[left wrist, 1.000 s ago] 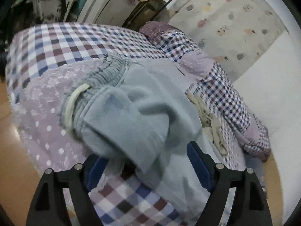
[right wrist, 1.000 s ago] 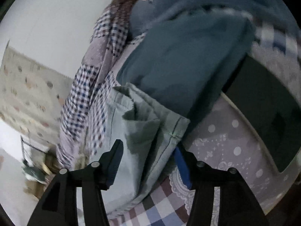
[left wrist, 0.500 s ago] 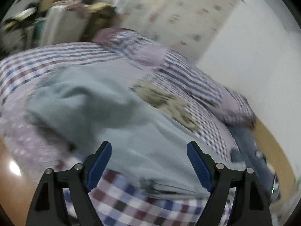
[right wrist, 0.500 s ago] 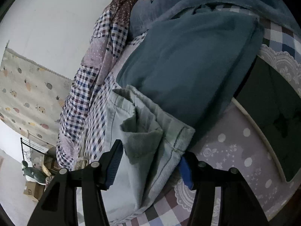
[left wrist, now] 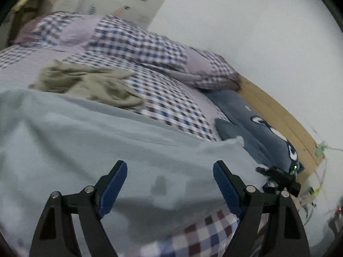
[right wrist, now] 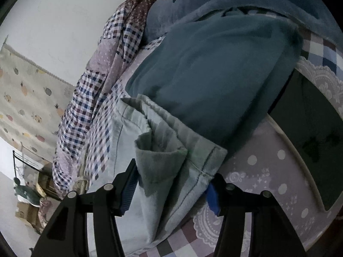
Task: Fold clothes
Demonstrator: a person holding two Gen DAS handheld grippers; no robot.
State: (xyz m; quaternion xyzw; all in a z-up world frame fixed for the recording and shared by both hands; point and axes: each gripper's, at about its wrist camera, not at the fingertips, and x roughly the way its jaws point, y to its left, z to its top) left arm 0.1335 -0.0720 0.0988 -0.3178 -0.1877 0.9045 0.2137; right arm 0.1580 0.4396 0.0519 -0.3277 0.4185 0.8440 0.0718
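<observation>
Pale grey-blue trousers point(left wrist: 90, 150) lie stretched along the checked bed. My left gripper point(left wrist: 169, 167) hovers just above the leg, its jaws wide open with only flat cloth beneath them. The right gripper point(left wrist: 276, 175) shows at the far right, at the leg's end. In the right wrist view the trousers' hem point(right wrist: 171, 156), with a folded-back cuff, fills the gap of my right gripper point(right wrist: 173, 177). Both blue pads point(right wrist: 128, 190) sit against the cloth. The waistband is out of view.
A crumpled olive garment point(left wrist: 90, 83) lies on the checked sheet point(left wrist: 171, 107) beyond the trousers. A rolled checked quilt point(left wrist: 139, 42) runs along the white wall. A dark blue plush blanket point(right wrist: 214, 68) and a dark slab point(right wrist: 310, 132) lie near the hem, by the wooden headboard point(left wrist: 278, 115).
My left gripper has swept from the elastic waistband along the trousers toward the leg end, rolling as it went, still open. The right gripper has stayed on the hem.
</observation>
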